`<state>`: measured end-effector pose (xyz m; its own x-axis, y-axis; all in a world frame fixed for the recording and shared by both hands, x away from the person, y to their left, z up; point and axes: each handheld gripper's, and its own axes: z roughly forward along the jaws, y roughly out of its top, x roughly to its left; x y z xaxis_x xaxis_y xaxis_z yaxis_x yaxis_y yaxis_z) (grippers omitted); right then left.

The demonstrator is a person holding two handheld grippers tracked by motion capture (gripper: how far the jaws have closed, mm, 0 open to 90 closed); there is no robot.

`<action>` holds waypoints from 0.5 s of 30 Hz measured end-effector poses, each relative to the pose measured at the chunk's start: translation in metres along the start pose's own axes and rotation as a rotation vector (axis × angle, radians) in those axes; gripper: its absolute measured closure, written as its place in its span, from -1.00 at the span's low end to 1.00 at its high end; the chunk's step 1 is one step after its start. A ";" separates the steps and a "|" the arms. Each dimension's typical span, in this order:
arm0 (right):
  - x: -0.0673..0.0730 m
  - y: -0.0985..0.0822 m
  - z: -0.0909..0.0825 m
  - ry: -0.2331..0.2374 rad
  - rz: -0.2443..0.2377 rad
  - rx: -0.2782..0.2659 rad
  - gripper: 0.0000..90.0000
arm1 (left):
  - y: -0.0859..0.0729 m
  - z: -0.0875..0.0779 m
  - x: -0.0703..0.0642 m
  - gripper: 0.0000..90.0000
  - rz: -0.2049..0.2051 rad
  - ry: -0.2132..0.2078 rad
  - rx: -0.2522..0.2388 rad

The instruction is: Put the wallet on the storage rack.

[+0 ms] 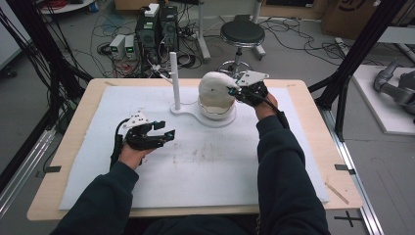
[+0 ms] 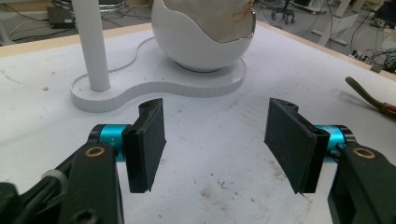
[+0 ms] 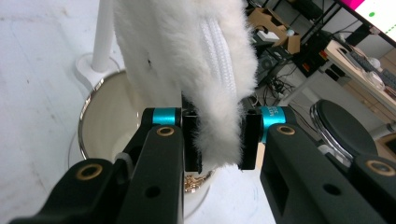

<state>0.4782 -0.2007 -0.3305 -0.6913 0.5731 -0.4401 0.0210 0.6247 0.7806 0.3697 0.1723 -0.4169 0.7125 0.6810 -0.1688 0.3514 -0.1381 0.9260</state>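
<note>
A white furry pouch (image 3: 187, 56) with a white zipper hangs over the round white bowl (image 3: 100, 126). My right gripper (image 3: 219, 140) is shut on the pouch's lower edge, and a gold chain (image 3: 191, 183) dangles beneath the jaws. From the high view the pouch (image 1: 214, 84) bulges out of the bowl (image 1: 216, 111), with the right gripper (image 1: 234, 90) at its right side. The bowl shares a flat white base (image 1: 188, 111) with an upright white pole (image 1: 173, 78). My left gripper (image 1: 164, 132) hovers open over the white mat, left of the stand. Its empty jaws (image 2: 215, 123) point at the bowl (image 2: 205, 46).
A white mat (image 1: 195, 161) covers most of the wooden table (image 1: 313, 142). A thin greenish-brown stick (image 2: 369, 95) lies on the mat to the right in the left gripper view. Beyond the table stand a black stool (image 1: 241, 33) and electronics with cables on the floor.
</note>
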 end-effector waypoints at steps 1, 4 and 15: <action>0.001 -0.003 -0.001 -0.004 -0.005 0.008 0.72 | 0.000 0.000 0.000 -0.16 0.000 0.001 -0.001; 0.007 -0.008 0.005 0.001 -0.046 0.059 0.72 | 0.000 -0.001 0.001 -0.16 -0.001 0.005 -0.004; 0.027 -0.010 0.034 -0.003 -0.142 0.175 0.72 | -0.001 -0.006 0.008 -0.51 -0.005 0.060 0.002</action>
<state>0.4840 -0.1735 -0.3652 -0.6943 0.4739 -0.5416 0.0484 0.7817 0.6218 0.3711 0.1825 -0.4175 0.6733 0.7235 -0.1525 0.3556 -0.1361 0.9247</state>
